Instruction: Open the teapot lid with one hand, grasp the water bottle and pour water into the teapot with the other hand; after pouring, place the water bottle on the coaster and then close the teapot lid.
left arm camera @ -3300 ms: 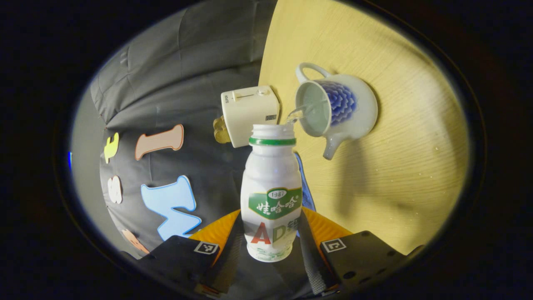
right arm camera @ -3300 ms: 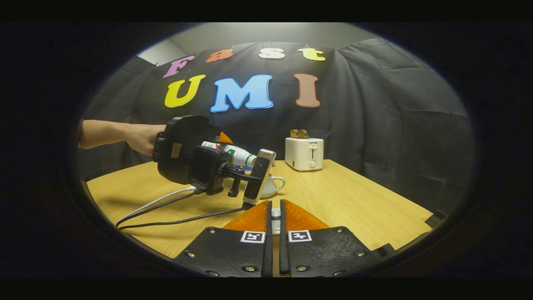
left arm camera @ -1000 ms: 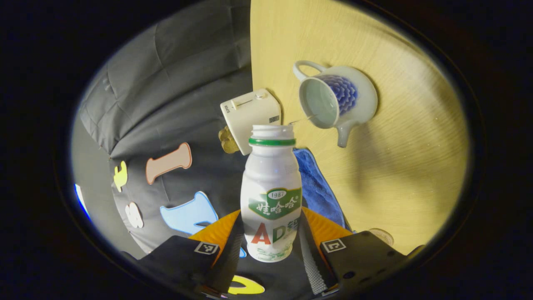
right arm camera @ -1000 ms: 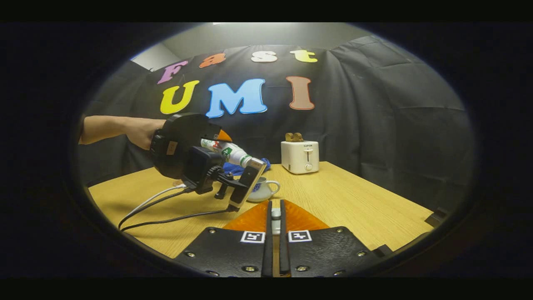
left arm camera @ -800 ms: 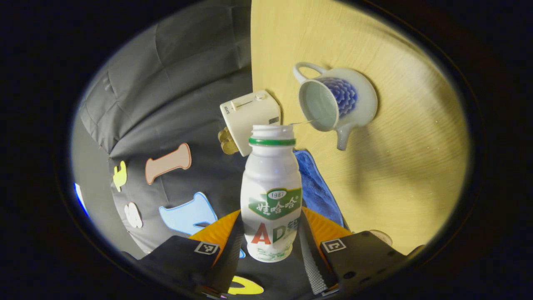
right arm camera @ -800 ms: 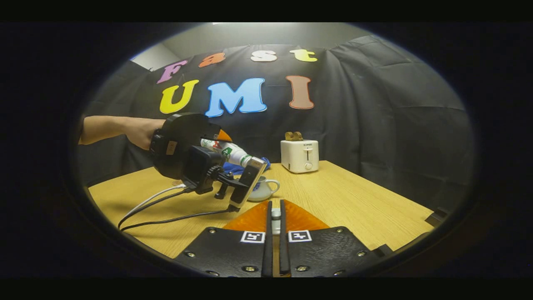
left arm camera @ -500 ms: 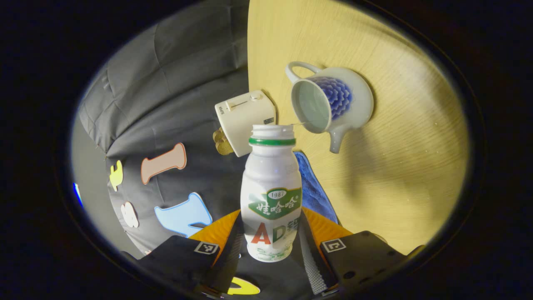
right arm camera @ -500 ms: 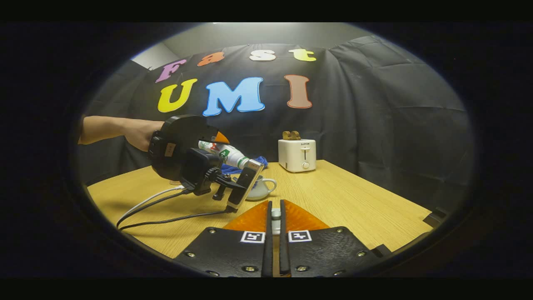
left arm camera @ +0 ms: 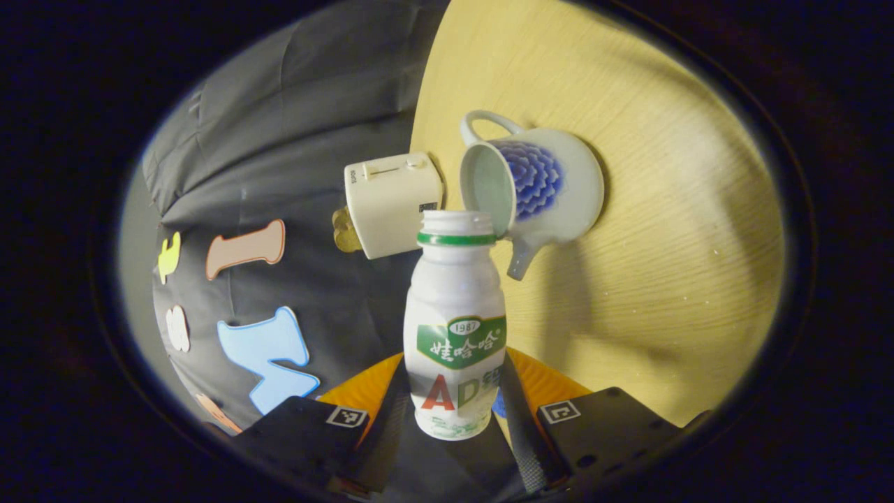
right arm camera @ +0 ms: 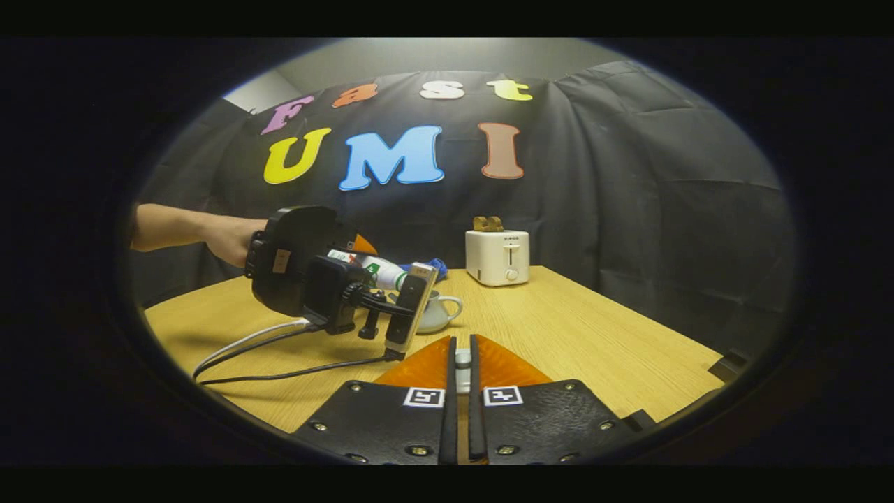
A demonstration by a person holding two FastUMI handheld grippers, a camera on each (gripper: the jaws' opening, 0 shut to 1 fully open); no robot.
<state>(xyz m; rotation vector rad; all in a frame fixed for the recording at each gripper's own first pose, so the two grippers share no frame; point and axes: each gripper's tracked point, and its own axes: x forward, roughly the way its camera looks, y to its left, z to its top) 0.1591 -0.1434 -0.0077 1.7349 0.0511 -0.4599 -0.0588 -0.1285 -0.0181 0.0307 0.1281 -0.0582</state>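
Note:
In the left gripper view my left gripper (left arm camera: pixel 455 381) is shut on a white water bottle (left arm camera: pixel 455 314) with a green label and no cap. The bottle's mouth sits just beside the rim of the white teapot (left arm camera: pixel 552 188) with a blue pattern, whose top is open. No water stream shows. In the right gripper view the left gripper (right arm camera: pixel 363 269) holds the bottle (right arm camera: pixel 374 269) nearly level over the teapot (right arm camera: pixel 436 314). My right gripper (right arm camera: pixel 462 353) hovers near the table's front edge, shut on a small grey piece, the teapot lid (right arm camera: pixel 462 360).
A white toaster (right arm camera: pixel 497 257) with toast stands at the back of the wooden table (right arm camera: pixel 594 342). A blue cloth (right arm camera: pixel 427 265) lies behind the teapot. Cables (right arm camera: pixel 279 349) trail from the left gripper across the table's left side. A person's hand (right arm camera: pixel 223 241) holds that gripper.
The thin trickle from the bottle into the teapot has stopped. The left gripper has dropped slightly and tipped the bottle back toward level. The right gripper has stayed put.

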